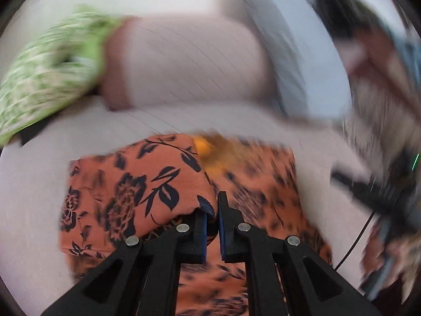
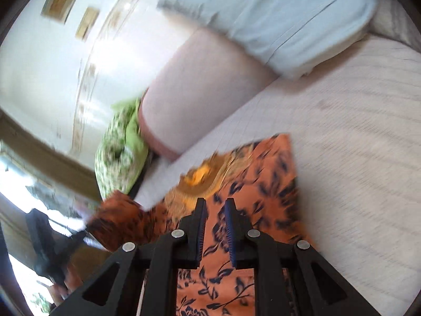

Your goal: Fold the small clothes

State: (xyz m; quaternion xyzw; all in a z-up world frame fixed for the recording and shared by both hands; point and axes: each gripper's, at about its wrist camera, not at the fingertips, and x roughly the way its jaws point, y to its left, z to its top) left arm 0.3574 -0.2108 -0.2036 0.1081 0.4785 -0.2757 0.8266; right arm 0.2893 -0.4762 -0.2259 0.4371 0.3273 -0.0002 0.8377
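Nearest, in the left wrist view, left gripper (image 1: pixel 212 220) nipped shut on a raised fold of the orange floral garment (image 1: pixel 136 194), cloth bunched between the blue pads (image 1: pixel 203 237) and draped over the left finger. Beside that, in the right wrist view, right gripper (image 2: pixel 215 226) parted, nothing between the ribbed pads (image 2: pixel 231 234), poised just above the same orange floral garment (image 2: pixel 236 189). Garment spread on the pale bed sheet (image 2: pixel 355 144), partly doubled over itself, a yellow inner patch (image 2: pixel 200 176) showing near the far edge. Likely thin, light and limp: no stiffness to hold a crease, prone to sag and slide on itself, so best taken at a hem or corner, both layers pinched together, then laid down flat rather than dropped. Farther off, a pinkish pillow (image 1: pixel 184 60), a green patterned cushion (image 1: pixel 47 71) to its left, a light blue pillow (image 2: pixel 263 13) beyond. Hard to make out: heavy motion blur at the right of the left view, other gripper there only a dark smear; garment's near edge cut off under the fingers; kind of garment and layer count not legible.
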